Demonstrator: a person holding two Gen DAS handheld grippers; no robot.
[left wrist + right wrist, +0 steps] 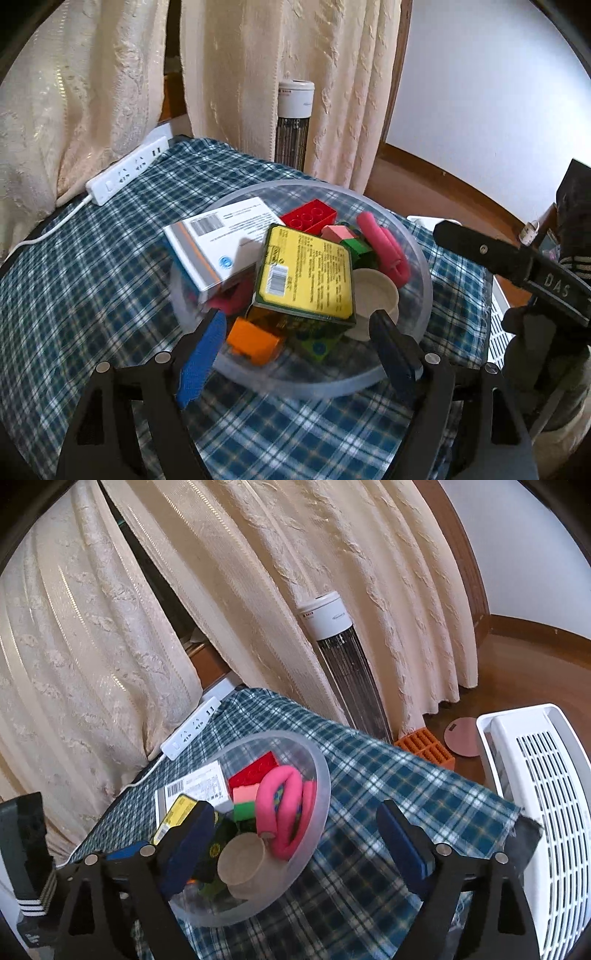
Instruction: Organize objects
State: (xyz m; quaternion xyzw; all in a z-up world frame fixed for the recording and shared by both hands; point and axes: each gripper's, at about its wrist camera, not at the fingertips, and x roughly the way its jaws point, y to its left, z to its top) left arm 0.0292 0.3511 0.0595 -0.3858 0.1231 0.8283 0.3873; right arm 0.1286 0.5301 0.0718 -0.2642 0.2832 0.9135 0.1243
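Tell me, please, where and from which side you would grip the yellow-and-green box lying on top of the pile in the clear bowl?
Probably across the two long side edges of the yellow-and-green box, from above. It lies tilted, label face up, on the pile in the clear bowl; the white box and the cream cup crowd its ends.

A table is covered by a blue, green and white checked cloth (110, 266), whose frayed edge is seen at the right corner in the right wrist view. A translucent round bowl (421, 258) is set directly on the cloth near the middle, filled with boxes, blocks and other small things. A white power strip (125, 171) is laid along the far left edge of the cloth, close against the cream curtain, and its white cable (55, 225) is trailed along the cloth's left edge.
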